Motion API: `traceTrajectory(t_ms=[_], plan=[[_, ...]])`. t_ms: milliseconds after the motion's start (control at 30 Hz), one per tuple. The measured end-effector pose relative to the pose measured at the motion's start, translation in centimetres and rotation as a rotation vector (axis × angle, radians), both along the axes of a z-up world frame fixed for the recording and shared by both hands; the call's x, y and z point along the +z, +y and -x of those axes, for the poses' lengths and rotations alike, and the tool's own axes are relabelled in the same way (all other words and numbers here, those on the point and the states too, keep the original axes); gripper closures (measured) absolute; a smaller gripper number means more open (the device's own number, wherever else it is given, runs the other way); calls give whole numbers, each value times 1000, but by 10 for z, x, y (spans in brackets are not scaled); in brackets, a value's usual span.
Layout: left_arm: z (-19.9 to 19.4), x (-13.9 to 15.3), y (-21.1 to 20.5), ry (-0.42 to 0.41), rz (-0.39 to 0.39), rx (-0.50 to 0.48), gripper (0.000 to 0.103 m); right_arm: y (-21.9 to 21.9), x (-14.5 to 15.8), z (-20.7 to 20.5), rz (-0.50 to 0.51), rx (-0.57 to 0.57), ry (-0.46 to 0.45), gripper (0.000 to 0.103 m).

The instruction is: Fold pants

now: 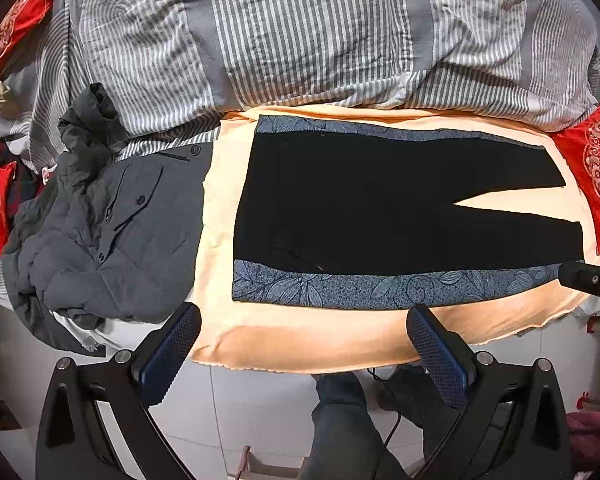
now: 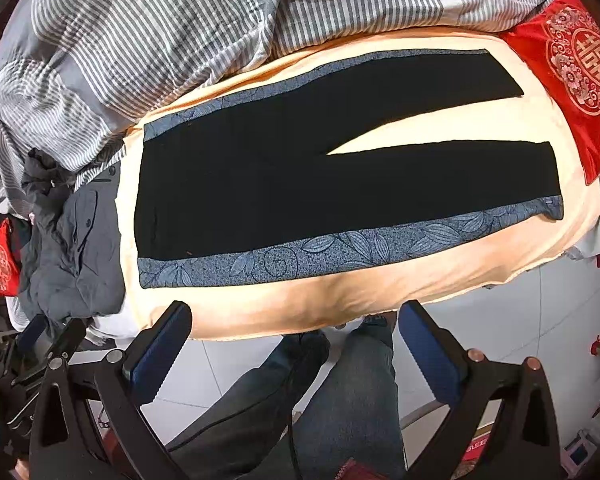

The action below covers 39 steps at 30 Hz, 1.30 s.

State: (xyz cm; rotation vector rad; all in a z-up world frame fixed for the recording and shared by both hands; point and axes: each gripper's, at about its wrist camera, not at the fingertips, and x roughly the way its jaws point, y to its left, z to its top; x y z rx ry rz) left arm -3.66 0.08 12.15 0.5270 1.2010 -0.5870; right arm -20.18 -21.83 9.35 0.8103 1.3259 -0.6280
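Note:
Black pants (image 1: pixel 360 208) with blue leaf-patterned side bands lie flat and spread on a peach cloth (image 1: pixel 300 336) on the bed, waist to the left, two legs splayed to the right. They also show in the right wrist view (image 2: pixel 260 184). My left gripper (image 1: pixel 304 320) is open and empty, held above the bed's near edge. My right gripper (image 2: pixel 296 316) is open and empty too, also above the near edge. The right gripper's tip (image 1: pixel 588 280) shows at the right border of the left wrist view.
A grey jacket (image 1: pixel 112 240) is heaped left of the pants. A striped grey duvet (image 1: pixel 300 32) is bunched behind them. A red embroidered cushion (image 1: pixel 596 168) lies by the leg ends, with more red cushions at far left. The person's legs (image 2: pixel 340 392) stand on white floor tiles below.

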Motion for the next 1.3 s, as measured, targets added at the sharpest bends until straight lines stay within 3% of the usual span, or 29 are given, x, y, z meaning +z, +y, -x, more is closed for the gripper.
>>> traceTrajectory(t_ms=[1300], plan=[[-16, -16, -14, 40, 14, -24, 0, -4, 6, -8, 43, 9, 1, 0]])
